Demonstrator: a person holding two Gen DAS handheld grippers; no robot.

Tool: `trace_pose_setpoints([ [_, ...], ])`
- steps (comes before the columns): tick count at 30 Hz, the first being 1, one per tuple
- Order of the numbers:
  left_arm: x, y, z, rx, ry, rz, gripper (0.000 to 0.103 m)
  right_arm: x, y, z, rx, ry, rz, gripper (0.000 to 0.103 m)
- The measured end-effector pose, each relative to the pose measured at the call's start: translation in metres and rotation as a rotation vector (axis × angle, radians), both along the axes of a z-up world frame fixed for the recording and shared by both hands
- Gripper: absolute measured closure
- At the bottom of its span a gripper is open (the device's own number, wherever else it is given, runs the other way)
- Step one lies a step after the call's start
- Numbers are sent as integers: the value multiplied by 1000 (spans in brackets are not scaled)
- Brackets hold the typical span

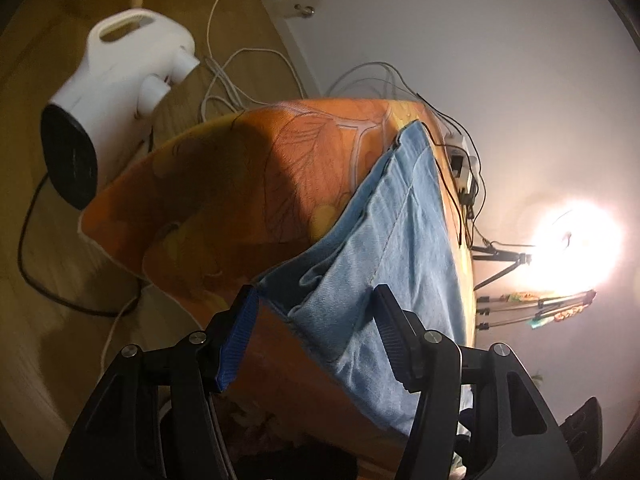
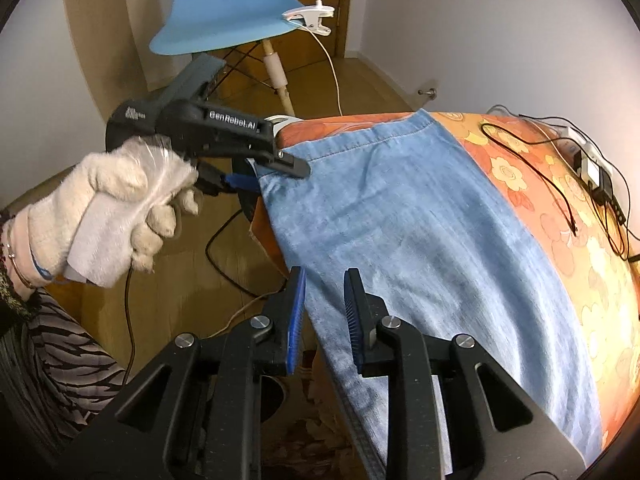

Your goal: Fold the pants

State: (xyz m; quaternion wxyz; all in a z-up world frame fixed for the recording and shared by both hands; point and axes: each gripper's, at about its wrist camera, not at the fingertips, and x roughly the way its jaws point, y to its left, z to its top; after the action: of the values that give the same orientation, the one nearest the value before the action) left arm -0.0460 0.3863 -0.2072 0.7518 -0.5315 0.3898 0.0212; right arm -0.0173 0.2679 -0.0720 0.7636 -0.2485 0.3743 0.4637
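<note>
The jeans [image 2: 424, 248] lie spread flat along an orange flowered cloth [image 2: 560, 216] covering the table. Only the right wrist view shows a white-gloved hand [image 2: 120, 216] holding the left gripper [image 2: 276, 172] at the far left corner of the denim, one finger above the hem and one below, not yet pressed together. The right gripper [image 2: 325, 316] has its blue pads apart over the near left edge. The left wrist view alone shows a white garment steamer [image 1: 116, 96] on the wooden floor and a bright lamp [image 1: 576, 240] at right.
</note>
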Motion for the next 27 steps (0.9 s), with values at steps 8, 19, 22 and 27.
trace_pose_setpoints([
  [8,-9,5,11,30,-28,29,62,3,0,-3,-4,7,-10,82],
  [19,-8,-4,35,159,-57,26,90,26,4,13,61,99,-68,74],
  [22,-9,5,33,150,-62,32,84,27,9,19,81,101,-64,64],
  [27,2,13,19,143,-56,-16,47,24,16,21,82,111,-37,64],
])
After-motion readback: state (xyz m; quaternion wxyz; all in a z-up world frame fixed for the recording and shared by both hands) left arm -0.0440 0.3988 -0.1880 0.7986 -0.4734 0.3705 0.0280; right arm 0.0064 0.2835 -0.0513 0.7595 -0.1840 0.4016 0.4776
